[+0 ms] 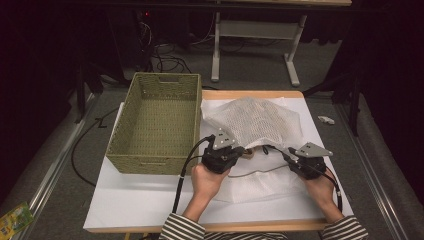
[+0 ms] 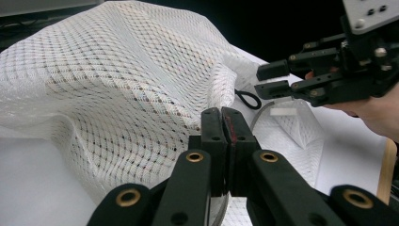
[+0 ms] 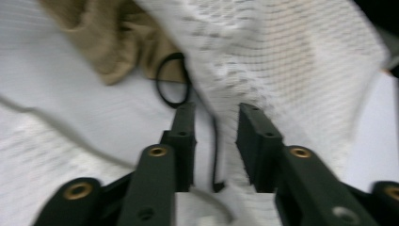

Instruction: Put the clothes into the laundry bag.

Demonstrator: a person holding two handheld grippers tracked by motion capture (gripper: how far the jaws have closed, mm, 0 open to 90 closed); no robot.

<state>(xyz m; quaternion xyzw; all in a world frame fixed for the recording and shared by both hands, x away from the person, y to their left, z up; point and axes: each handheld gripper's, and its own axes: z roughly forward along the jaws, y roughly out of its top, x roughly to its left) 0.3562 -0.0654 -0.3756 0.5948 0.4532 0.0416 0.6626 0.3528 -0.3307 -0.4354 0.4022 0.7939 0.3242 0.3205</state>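
Observation:
A white mesh bag (image 1: 255,122) lies bunched on the white table top (image 1: 135,200), right of the basket. My left gripper (image 1: 244,151) is shut at the bag's near edge and holds the mesh (image 2: 117,84) up like a tent; its jaws (image 2: 225,115) are pressed together. My right gripper (image 1: 291,151) comes in from the right, and it appears in the left gripper view too (image 2: 274,80). In the right gripper view its jaws (image 3: 216,113) stand apart with the bag's mesh edge (image 3: 282,61) and a black cord between them. A beige cloth (image 3: 108,42) and a black loop (image 3: 171,80) lie just beyond.
An empty olive woven basket (image 1: 145,165) stands on the table's left half, close to the left hand. A grey desk frame (image 1: 292,60) is on the floor behind the table. A small white item (image 1: 326,120) and a green packet (image 1: 12,220) lie on the floor.

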